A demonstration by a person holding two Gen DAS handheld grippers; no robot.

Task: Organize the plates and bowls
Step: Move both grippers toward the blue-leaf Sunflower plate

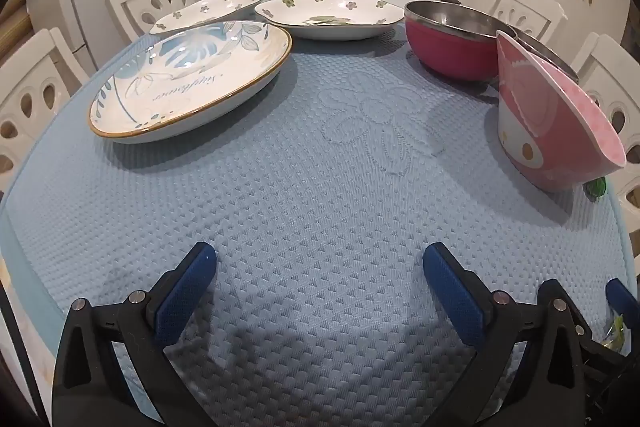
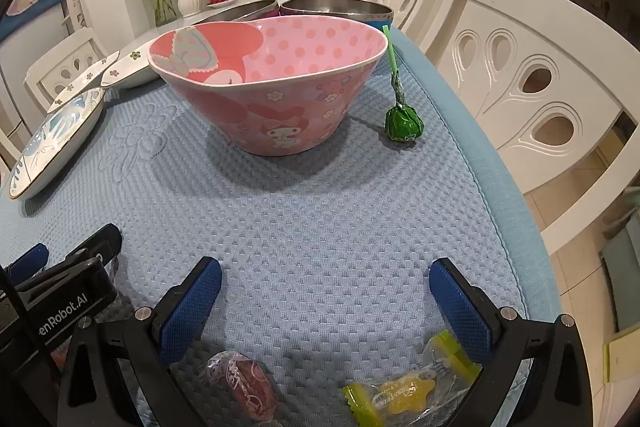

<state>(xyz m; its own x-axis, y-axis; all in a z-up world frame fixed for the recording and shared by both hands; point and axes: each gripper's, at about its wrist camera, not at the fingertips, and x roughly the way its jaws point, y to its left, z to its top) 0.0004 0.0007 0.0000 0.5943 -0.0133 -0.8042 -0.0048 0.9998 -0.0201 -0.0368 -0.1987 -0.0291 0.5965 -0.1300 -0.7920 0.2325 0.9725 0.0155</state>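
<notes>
White dining chairs (image 2: 520, 75) ringed the table, which was covered by a pale blue waffle-textured mat (image 1: 312, 211). Both my tongs hung over the near end of it, tilted down. My left gripper (image 1: 320, 263) had its blue pads spread wide with nothing but mat between them. My right gripper (image 2: 325, 277) was just as wide apart and empty too, with a red wrapped candy (image 2: 244, 383) and a yellow wrapped candy (image 2: 404, 387) lying on the mat right by its fingers.

The pink cartoon bowl (image 2: 264, 83) sat upright mid-mat ahead of the right gripper, a green lollipop (image 2: 403, 121) just to its right. Far behind it were two steel bowls, the magenta bowl (image 1: 448, 43) and a blue-sided one (image 2: 340, 11). Over on the left sat the blue-leaf plate (image 1: 192, 79), and beyond it two floral plates (image 1: 332, 15) side by side.
</notes>
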